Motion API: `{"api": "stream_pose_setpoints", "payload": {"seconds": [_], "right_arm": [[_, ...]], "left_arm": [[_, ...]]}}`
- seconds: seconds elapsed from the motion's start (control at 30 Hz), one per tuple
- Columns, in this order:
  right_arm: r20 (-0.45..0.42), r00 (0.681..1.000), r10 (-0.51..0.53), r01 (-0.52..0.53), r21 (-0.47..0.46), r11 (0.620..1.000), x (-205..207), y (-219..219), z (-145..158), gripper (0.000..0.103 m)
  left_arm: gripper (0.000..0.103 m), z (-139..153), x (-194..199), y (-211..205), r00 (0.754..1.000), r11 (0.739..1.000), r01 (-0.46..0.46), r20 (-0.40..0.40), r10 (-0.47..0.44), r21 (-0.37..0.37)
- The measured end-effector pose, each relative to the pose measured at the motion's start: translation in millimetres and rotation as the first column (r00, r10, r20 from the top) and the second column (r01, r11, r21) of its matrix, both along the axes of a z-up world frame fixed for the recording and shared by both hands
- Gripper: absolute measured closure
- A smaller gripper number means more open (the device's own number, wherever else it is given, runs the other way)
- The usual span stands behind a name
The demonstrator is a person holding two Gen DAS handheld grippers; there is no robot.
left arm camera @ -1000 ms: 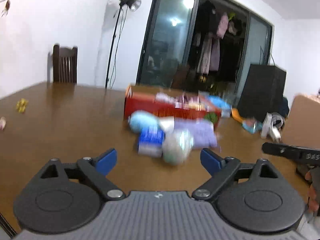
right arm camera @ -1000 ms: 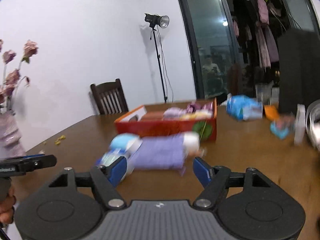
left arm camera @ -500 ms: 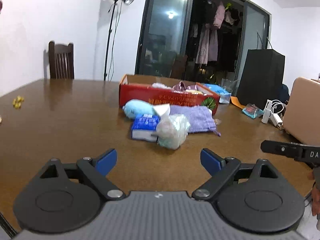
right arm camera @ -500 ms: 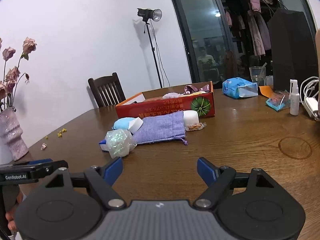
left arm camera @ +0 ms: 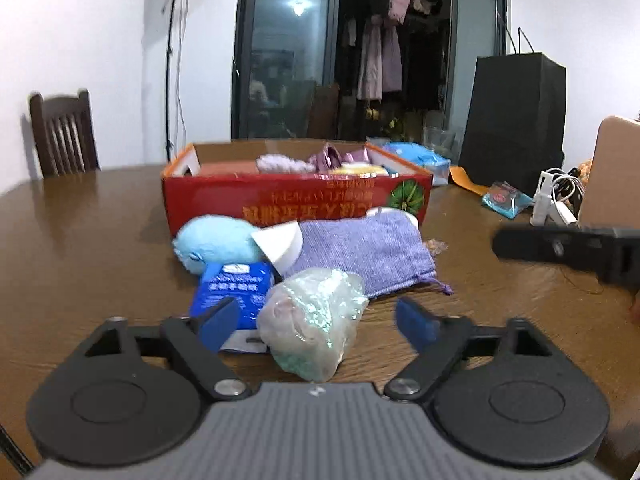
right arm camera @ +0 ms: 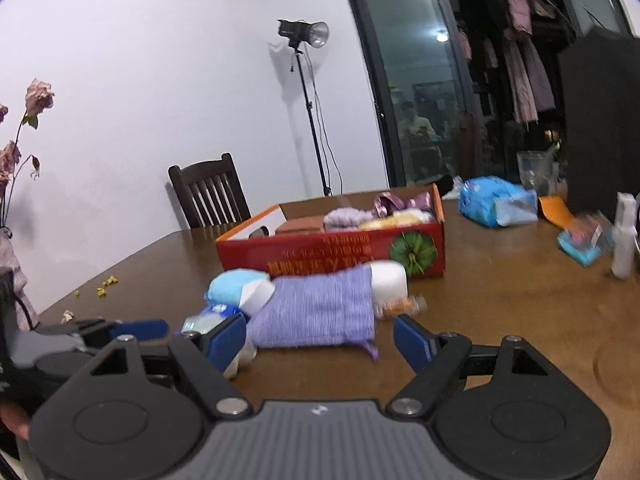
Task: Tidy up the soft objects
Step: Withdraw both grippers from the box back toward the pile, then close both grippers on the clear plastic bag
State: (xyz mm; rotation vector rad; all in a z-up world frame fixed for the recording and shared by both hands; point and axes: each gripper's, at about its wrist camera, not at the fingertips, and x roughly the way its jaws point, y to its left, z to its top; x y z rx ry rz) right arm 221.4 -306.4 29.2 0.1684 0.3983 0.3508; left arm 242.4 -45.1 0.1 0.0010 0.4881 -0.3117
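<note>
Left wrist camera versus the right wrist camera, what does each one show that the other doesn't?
Only the left wrist view shows the crinkly plastic-wrapped bundle between the closing left gripper fingers, not yet pinched. Only the right wrist view shows the dried roses and scattered yellow petals. Both show the red box, purple pouch and light blue plush.

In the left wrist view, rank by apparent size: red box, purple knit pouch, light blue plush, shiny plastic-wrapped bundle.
1. Red box
2. Purple knit pouch
3. Shiny plastic-wrapped bundle, though nearest the camera, so likely inflated
4. Light blue plush; close to the bundle, order unsure
</note>
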Motion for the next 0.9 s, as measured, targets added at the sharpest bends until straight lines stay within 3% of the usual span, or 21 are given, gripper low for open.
{"api": "stream_pose_setpoints", "payload": {"seconds": [0.03,0.07,0.1,0.27,0.37,0.43,0.57,0.6,0.63,0.67,0.9], "right_arm": [[-0.001,1.000,0.002,-0.002,-0.009,1.000,7.9,2.1,2.4,0.023],[0.001,1.000,0.005,-0.005,-0.016,1.000,14.3,3.9,4.2,0.023],[0.003,1.000,0.008,-0.008,-0.024,1.000,21.2,6.8,6.4,0.023],[-0.020,0.997,0.077,-0.079,-0.085,0.993,64.5,36.2,8.4,0.023],[-0.047,0.988,0.147,-0.151,-0.127,0.980,95.4,69.1,4.6,0.024],[-0.073,0.981,0.177,-0.187,-0.155,0.970,113.6,93.7,0.1,0.034],[-0.093,0.977,0.190,-0.207,-0.231,0.951,140.0,136.4,-14.1,0.041],[-0.093,0.980,0.173,-0.192,-0.256,0.947,144.3,142.9,-18.5,0.048],[-0.099,0.983,0.157,-0.179,-0.282,0.943,147.7,148.6,-23.1,0.065],[-0.107,0.982,0.158,-0.183,-0.288,0.940,148.8,151.2,-26.5,0.071],[-0.050,0.986,0.162,-0.169,-0.249,0.954,126.0,136.4,-9.1,0.074]], "left_arm": [[0.047,-2.0,4.3,2.2,0.999,0.999,0.026,-0.025,-0.026,-0.021],[0.066,-4.1,7.4,4.2,0.998,0.998,0.051,-0.047,-0.053,-0.043],[0.072,-5.5,9.6,7.3,0.995,0.995,0.072,-0.067,-0.076,-0.070],[0.074,13.2,-12.7,37.8,0.998,0.981,0.064,-0.012,-0.067,-0.182],[0.074,22.3,-20.9,67.7,1.000,0.977,0.000,0.003,0.001,-0.215],[0.074,22.0,-21.6,86.5,0.997,0.974,-0.072,-0.007,0.072,-0.213],[0.074,14.5,-19.2,113.5,0.981,0.959,-0.193,-0.058,0.185,-0.208],[0.074,13.3,-19.9,116.5,0.978,0.955,-0.209,-0.066,0.199,-0.209],[0.074,12.0,-21.1,118.6,0.976,0.954,-0.215,-0.069,0.205,-0.210],[0.074,11.9,-22.4,120.3,0.976,0.953,-0.218,-0.071,0.207,-0.212],[0.074,21.8,-28.4,104.9,0.984,0.964,-0.178,-0.042,0.173,-0.199]]}}
